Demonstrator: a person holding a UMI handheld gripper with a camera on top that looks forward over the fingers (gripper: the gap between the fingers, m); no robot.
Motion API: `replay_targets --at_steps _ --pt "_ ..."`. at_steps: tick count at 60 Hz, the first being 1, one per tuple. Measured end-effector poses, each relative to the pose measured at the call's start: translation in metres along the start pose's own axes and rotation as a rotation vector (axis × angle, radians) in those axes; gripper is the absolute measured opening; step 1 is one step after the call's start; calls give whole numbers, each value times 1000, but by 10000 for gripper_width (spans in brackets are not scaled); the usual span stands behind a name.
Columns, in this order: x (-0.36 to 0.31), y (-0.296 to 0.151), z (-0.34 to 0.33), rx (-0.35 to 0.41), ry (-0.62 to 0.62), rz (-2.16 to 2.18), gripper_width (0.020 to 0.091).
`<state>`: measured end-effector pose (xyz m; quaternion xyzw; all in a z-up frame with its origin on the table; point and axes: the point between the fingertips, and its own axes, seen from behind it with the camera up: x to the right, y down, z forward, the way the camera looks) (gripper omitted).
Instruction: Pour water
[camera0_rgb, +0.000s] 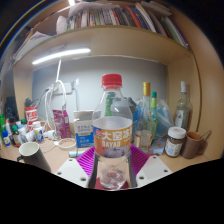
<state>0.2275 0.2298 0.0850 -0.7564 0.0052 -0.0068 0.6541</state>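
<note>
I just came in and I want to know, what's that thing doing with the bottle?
A handheld gripper has a clear water bottle with a red cap between its two fingers, whose purple pads sit against the bottle's sides, so it looks gripped. The bottle stands upright over a crowded desk, and nothing is being poured yet. Behind it are more bottles, a jar and a mug, with a bookshelf above.

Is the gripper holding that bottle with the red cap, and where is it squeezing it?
Yes. The gripper holds the clear water bottle by its lower body, below the label, with a pink pad pressed on either side.
</note>
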Motion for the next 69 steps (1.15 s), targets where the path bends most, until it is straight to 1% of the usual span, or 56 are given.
replay_targets --at_steps 4,8,13,16,18,23,24,27,36,52,69 --pt "0 0 -1 11 -3 5 479" --pt "0 0 0 2 -3 6 481" --pt "-1 -1 0 -15 -4 -5 522" --pt "-2 1 0 -45 -12 -9 557" --pt "-3 5 -2 -79 -23 -15 602" --pt "-8 15 -13 -167 -65 -27 837" --pt "-8 16 -17 -180 -65 -27 860" --pt "-4 15 -28 -202 -51 -26 842" --pt "-8 -1 -80 -220 -52 -14 843" --pt "-19 -53 -210 -221 -28 73 842" --pt "-42 -128 -358 -149 -29 30 845"
